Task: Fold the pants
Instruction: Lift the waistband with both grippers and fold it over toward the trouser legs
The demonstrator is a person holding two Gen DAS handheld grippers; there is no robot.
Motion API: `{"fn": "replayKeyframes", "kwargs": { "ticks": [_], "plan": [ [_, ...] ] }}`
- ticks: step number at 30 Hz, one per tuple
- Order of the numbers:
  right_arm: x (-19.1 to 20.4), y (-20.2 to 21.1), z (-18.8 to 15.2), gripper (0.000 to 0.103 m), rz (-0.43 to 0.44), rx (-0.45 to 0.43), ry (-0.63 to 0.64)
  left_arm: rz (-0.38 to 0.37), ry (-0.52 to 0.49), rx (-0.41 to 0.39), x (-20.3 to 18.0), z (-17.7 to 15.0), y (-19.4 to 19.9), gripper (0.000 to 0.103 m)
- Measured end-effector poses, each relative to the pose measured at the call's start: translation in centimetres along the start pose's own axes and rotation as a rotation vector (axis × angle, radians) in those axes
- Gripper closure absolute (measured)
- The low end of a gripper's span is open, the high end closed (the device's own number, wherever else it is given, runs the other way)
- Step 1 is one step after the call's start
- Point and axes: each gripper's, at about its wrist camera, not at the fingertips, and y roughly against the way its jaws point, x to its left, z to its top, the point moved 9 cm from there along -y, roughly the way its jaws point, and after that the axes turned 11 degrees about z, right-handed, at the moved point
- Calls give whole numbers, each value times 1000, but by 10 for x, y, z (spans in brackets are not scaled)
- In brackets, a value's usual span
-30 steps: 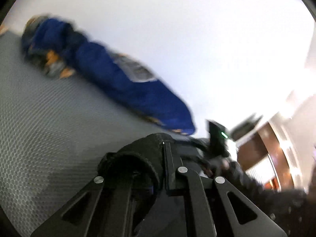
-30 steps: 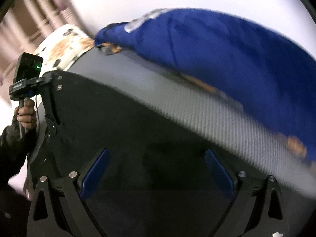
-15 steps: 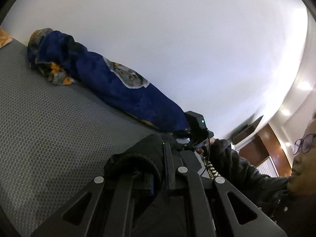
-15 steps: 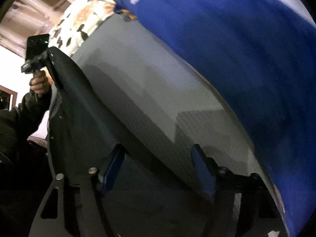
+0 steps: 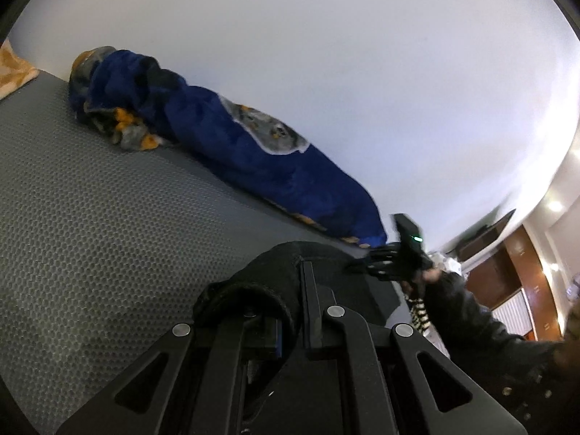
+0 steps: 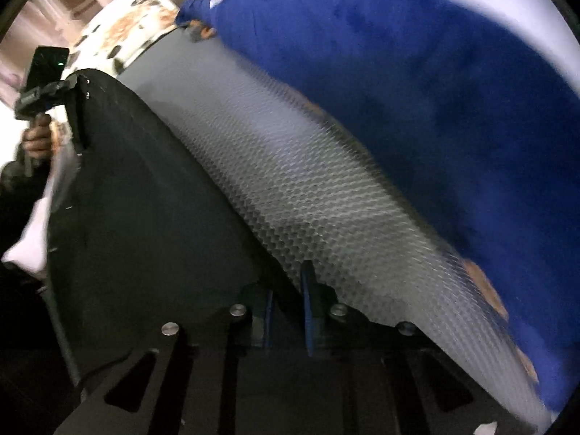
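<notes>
Pants (image 6: 145, 195): black, plain fabric, spread flat along the near edge of a grey honeycomb-textured surface. One end bunched into a thick fold (image 5: 268, 282). Held up at both ends; cloth slightly taut between.

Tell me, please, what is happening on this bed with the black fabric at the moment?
A person holds a gripper in each hand and is folding black pants on a grey mattress. The left gripper is clamped on a bunched edge of the fabric. The right gripper has its fingers nearly together at another edge of the cloth. A blue blanket lies along the wall behind.
</notes>
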Motion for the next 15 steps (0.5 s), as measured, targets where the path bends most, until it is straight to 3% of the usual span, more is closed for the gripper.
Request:
{"fn": "replayKeyframes", "kwargs": {
  "ticks": [3, 8, 12, 15],
  "plan": [
    [17, 26, -15, 94, -148, -54, -22, 3, -12, 22, -6, 0, 2, 95],
    [73, 71, -55, 96, -275, -134, -48, -6, -98, 40, -37, -20, 27, 94],
    [122, 85, -104, 96, -313, -147, -81, -17, -181, 80, -57, -60, 51, 93],
    [154, 85, -145, 96, -289, -158, -112, 15, -251, 135, -61, -96, 63, 92]
  ]
}}
